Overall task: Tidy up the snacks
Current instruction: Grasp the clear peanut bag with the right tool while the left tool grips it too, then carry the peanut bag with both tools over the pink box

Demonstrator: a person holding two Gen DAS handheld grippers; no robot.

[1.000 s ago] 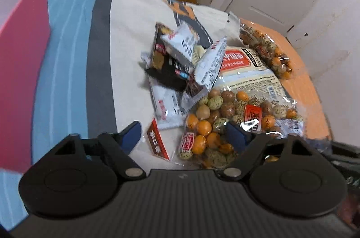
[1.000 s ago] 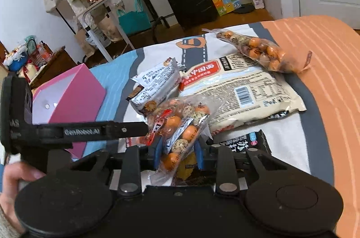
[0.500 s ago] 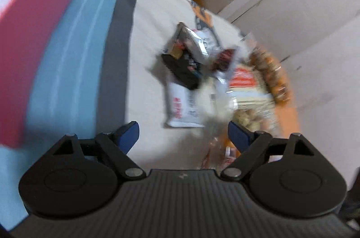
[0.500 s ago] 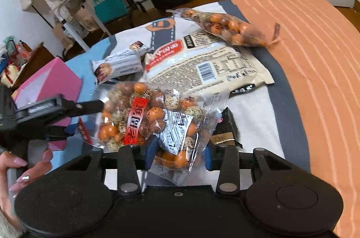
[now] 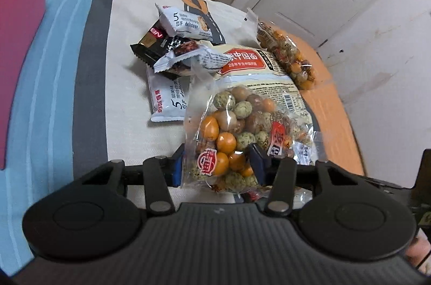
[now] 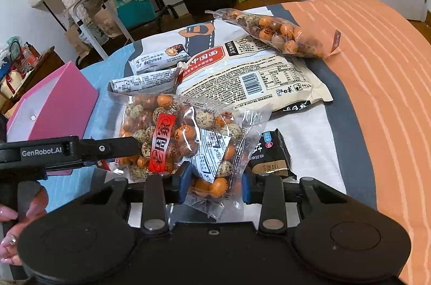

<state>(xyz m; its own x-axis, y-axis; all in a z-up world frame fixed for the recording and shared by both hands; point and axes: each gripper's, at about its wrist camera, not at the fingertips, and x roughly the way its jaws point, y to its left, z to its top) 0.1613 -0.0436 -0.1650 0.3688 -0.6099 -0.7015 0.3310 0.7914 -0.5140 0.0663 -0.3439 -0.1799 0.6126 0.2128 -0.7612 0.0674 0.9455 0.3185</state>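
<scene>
Handover is what I read here: my left gripper [image 5: 215, 164], its jaws having just closed, pinches the nut bag [image 5: 237, 129] while my right gripper [image 6: 215, 181] clamps its other end (pink box [image 6: 54, 99] waits at ten o'clock).

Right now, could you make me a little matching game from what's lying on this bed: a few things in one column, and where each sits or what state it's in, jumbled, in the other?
Things:
1. near bag of coated nuts
2. far bag of coated nuts
3. noodle packet
4. pink box

Places or states:
A. lying partly on the orange stripes
B. standing at the left, over the blue stripes
C. pinched by both grippers
D. flat in the middle, barcode up

Pairs: 1-C, 2-A, 3-D, 4-B
</scene>
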